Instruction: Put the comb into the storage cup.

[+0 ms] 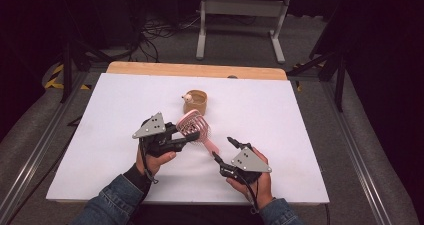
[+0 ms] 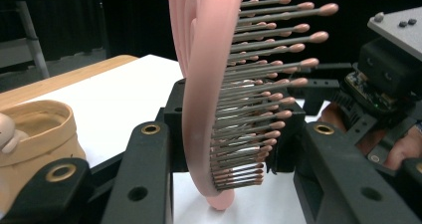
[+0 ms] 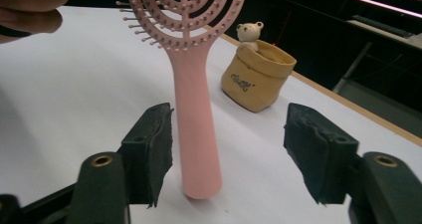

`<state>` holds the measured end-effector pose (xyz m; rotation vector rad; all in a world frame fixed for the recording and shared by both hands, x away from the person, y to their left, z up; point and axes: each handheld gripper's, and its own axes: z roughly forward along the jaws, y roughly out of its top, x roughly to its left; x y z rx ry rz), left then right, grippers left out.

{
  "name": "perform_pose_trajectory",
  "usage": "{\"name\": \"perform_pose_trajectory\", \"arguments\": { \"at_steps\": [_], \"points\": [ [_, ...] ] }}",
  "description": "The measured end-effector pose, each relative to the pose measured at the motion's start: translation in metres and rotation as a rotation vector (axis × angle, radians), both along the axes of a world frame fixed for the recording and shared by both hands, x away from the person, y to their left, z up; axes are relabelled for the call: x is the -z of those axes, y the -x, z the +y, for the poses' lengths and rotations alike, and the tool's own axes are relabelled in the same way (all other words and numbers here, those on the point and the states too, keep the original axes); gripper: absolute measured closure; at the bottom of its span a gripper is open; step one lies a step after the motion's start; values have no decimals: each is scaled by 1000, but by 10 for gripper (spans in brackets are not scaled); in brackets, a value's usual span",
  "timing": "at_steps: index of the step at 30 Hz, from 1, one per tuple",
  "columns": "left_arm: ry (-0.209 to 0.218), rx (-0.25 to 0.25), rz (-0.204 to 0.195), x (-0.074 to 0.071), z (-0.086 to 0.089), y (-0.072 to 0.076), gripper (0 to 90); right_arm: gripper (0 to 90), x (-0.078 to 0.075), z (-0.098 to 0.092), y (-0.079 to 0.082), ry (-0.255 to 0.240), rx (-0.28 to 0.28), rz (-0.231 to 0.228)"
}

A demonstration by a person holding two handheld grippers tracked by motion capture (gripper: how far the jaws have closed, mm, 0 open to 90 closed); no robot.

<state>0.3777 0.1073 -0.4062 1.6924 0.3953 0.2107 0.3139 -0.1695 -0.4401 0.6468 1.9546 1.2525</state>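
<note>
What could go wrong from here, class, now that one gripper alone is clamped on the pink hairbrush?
1. The left gripper clamps only the hairbrush head; the handle end rests on the table and could swing or slip.
2. The right gripper jaws stand open around the handle, so they give no support.
3. The tan pouch stands close behind and could be knocked.

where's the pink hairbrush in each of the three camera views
High view: pink hairbrush at table centre, head in the left claw.
Left gripper view: its head stands edge-on at centre, bristles pointing right.
Right gripper view: handle upright at centre, between open jaws.
Shared landmark: tan pouch with a small bear.
</note>
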Motion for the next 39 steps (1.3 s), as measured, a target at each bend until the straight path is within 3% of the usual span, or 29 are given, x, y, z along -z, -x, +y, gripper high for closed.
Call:
{"name": "perform_pose_trajectory", "arguments": {
  "at_steps": [14, 22, 39],
  "points": [
    [-5, -55, -42, -10, 16, -1, 637, 168, -7, -32, -2, -69, 23, -25],
    [4, -88, -56, -15, 27, -3, 636, 135, -7, -47, -1, -98, 41, -33],
    [19, -141, -70, -23, 45, -5, 636, 64, -3, -65, -1, -68, 112, -20]
  ]
}}
